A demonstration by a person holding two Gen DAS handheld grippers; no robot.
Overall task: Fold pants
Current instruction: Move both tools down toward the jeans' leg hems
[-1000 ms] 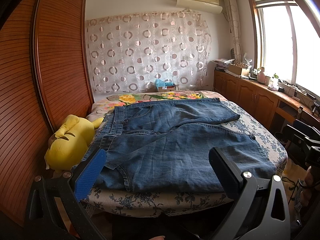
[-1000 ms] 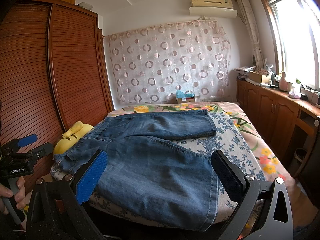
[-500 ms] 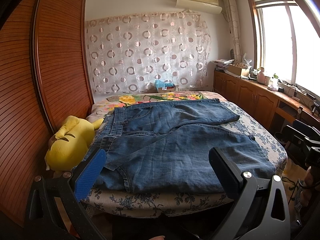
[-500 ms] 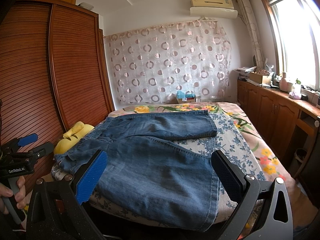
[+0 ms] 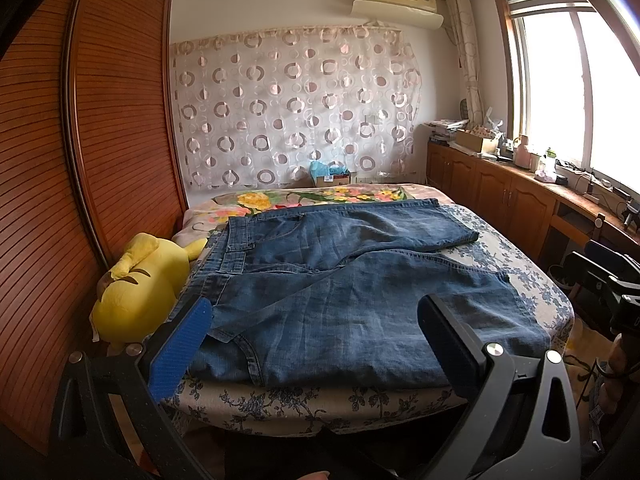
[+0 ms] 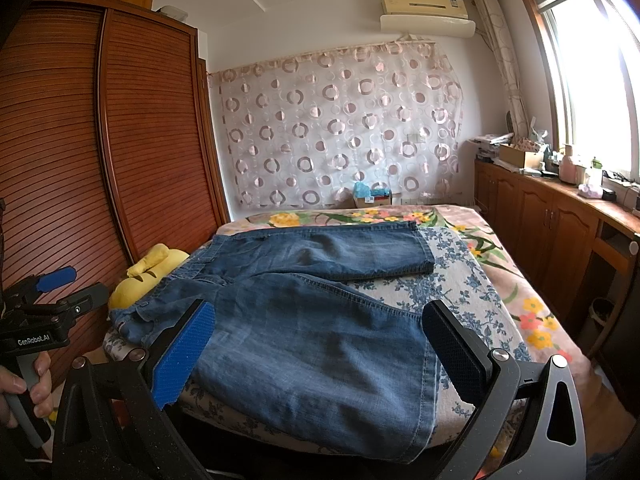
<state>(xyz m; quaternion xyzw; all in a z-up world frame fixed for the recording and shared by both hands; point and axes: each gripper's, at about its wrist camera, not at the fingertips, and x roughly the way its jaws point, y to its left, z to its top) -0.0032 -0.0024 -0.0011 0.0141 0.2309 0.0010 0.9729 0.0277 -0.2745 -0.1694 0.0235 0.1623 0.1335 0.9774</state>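
- "GenRobot.AI": white lettering on the black body of the left tongs (image 6: 38, 312), seen in the right wrist view at the left edge of the frame, to the left of the bed (image 6: 472, 288). The body sits above a grey handle held in a hand (image 6: 24, 384).
- Air conditioner (image 6: 426, 10), high on the wall above the far end of the bed: a small dark label at its right end, too small to read.
- Box (image 6: 372, 200) at the far end of the bed: a pale label on its front, not legible.
- No other text, number or sign is readable in either view.
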